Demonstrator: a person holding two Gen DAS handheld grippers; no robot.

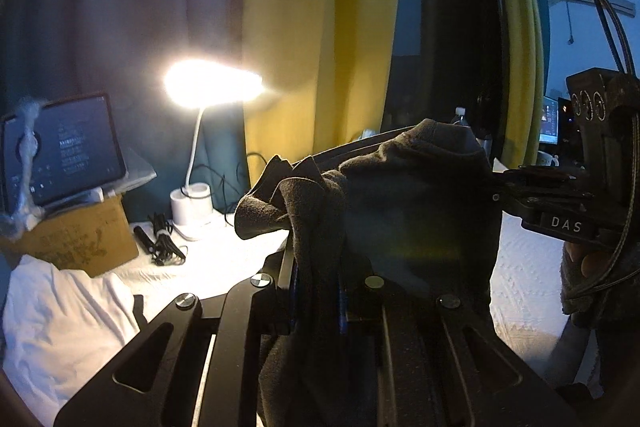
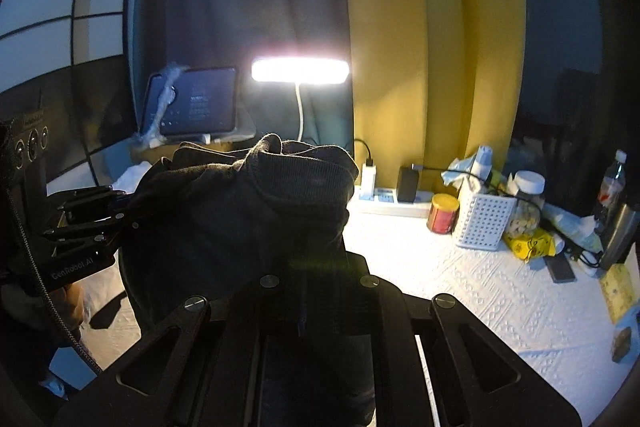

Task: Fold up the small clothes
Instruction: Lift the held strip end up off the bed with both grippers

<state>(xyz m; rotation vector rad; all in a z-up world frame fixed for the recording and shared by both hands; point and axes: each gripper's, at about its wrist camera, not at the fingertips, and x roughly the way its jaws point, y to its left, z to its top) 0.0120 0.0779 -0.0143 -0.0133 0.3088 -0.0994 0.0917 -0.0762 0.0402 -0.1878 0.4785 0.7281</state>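
A small dark grey knitted garment [image 1: 400, 195] hangs stretched between both grippers, held up above the white textured tablecloth [image 2: 460, 279]. The left gripper [image 1: 316, 267] is clenched on one edge of it, and the right gripper [image 2: 304, 267] is clamped on the other. Only the left wrist view shows the brown cardboard box [image 1: 80, 239] and crumpled white cloth [image 1: 60, 307]. Only the right wrist view shows the white perforated plastic basket [image 2: 482, 223] and small red tin [image 2: 442, 213]. Both show the lit white desk lamp [image 1: 212, 87].
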